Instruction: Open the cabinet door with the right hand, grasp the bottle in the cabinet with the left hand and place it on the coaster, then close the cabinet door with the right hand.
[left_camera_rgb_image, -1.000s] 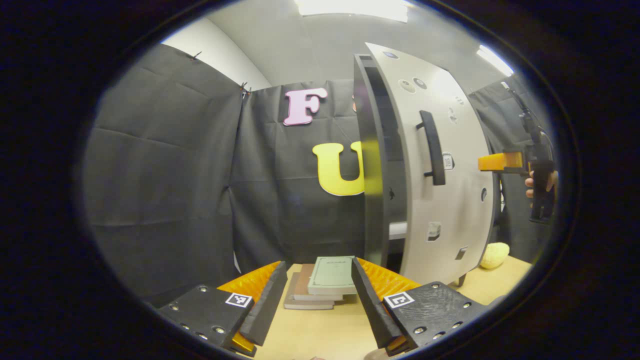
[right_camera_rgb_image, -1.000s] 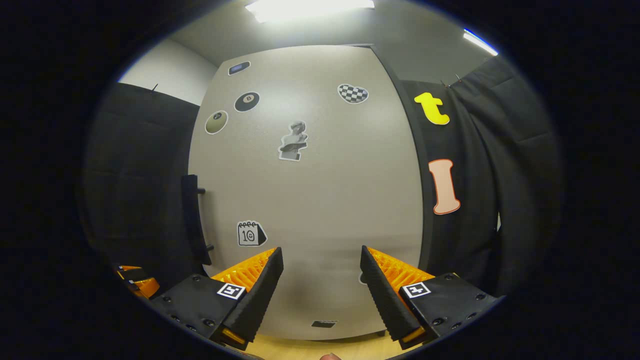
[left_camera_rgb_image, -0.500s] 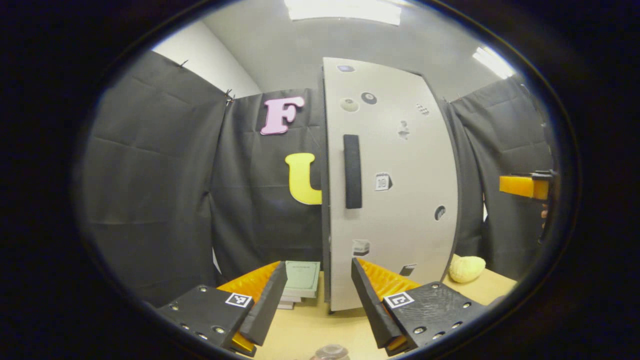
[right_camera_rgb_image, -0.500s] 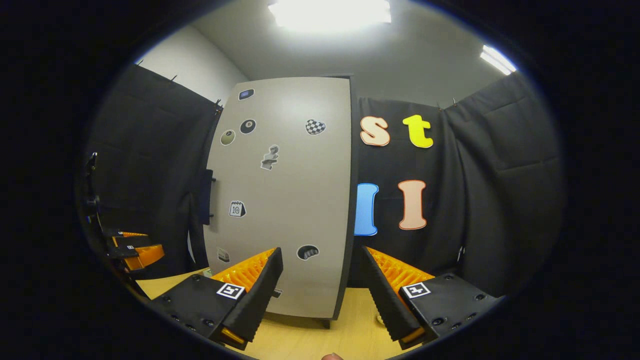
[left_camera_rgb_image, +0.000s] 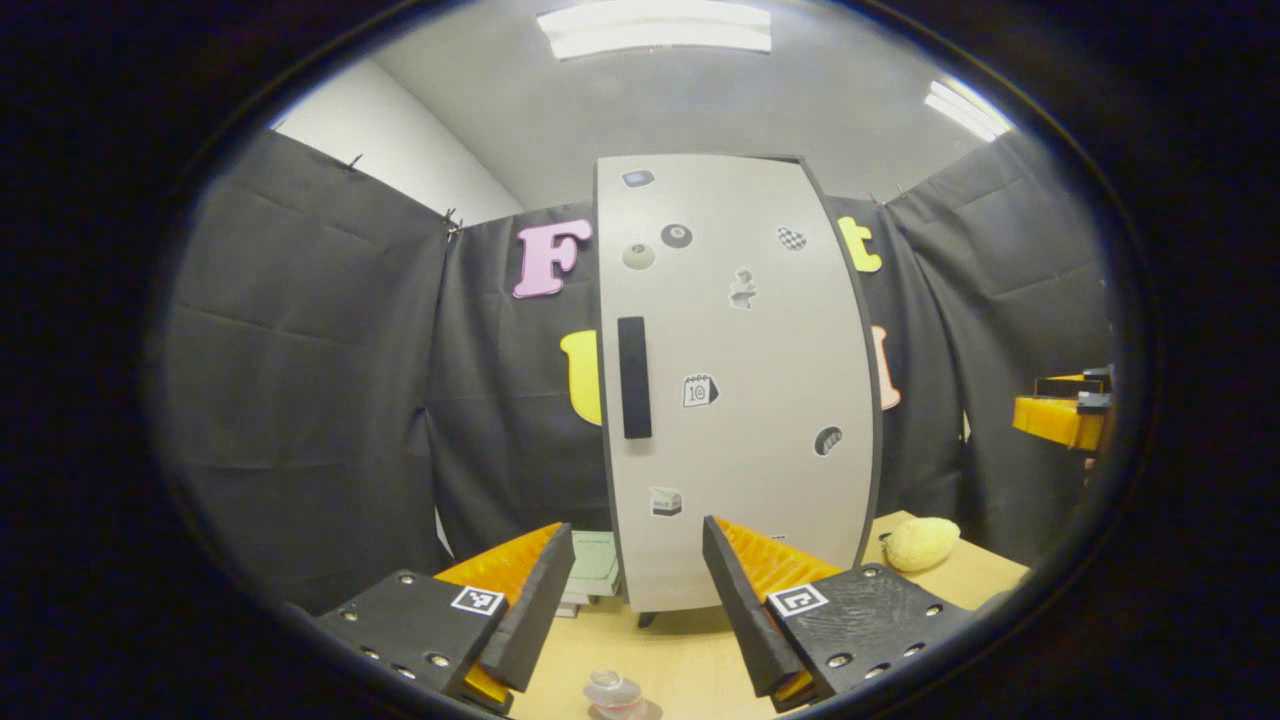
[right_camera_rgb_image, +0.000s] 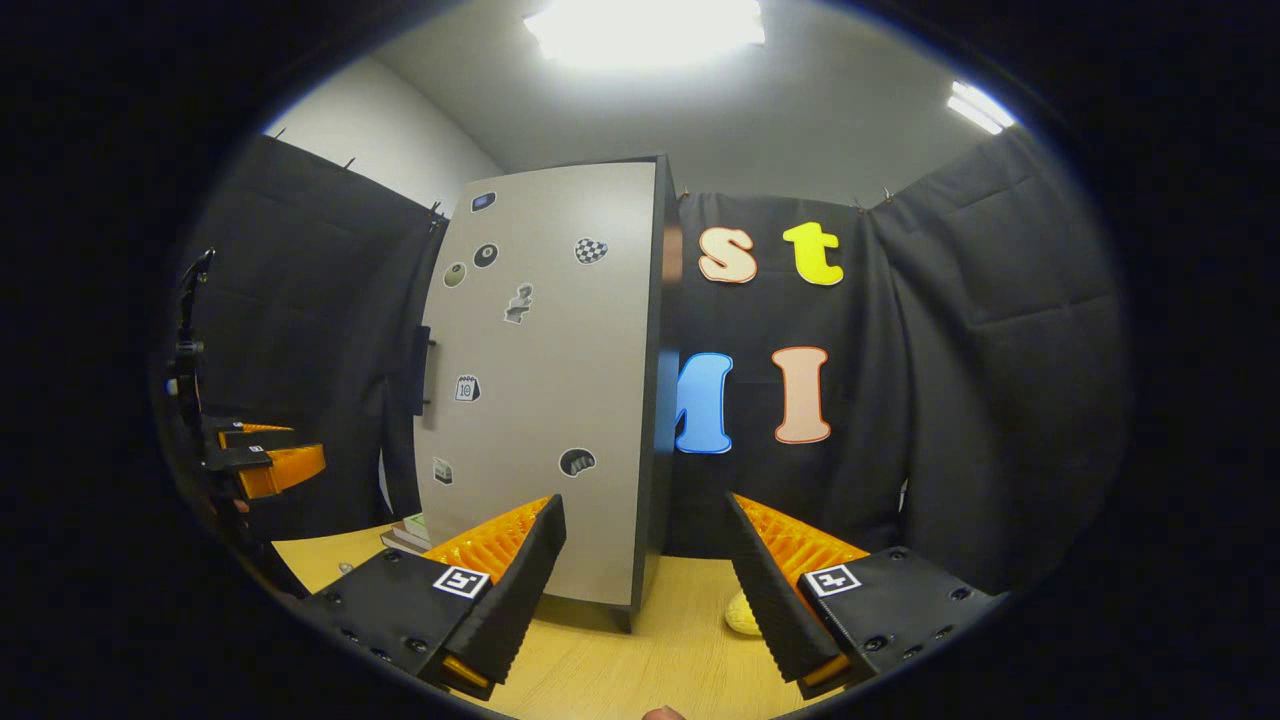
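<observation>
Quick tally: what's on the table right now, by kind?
Cabinet: 1
Bottle: 1
Book stack: 1
Yellow lumpy thing: 1
Total: 4

The cabinet (right_camera_rgb_image: 560, 390) stands on the wooden table (right_camera_rgb_image: 620, 665) with its grey door (right_camera_rgb_image: 540, 400) closed flat; the black handle (right_camera_rgb_image: 421, 370) sits on the door's left edge. The right gripper (right_camera_rgb_image: 640, 570) hangs in front of the cabinet's lower part, fingers spread, nothing between them. The left gripper (right_camera_rgb_image: 265, 465) is well left of the cabinet. Books (right_camera_rgb_image: 410, 533) lie at the cabinet's left foot, a yellow object (right_camera_rgb_image: 742, 612) at its right.
</observation>
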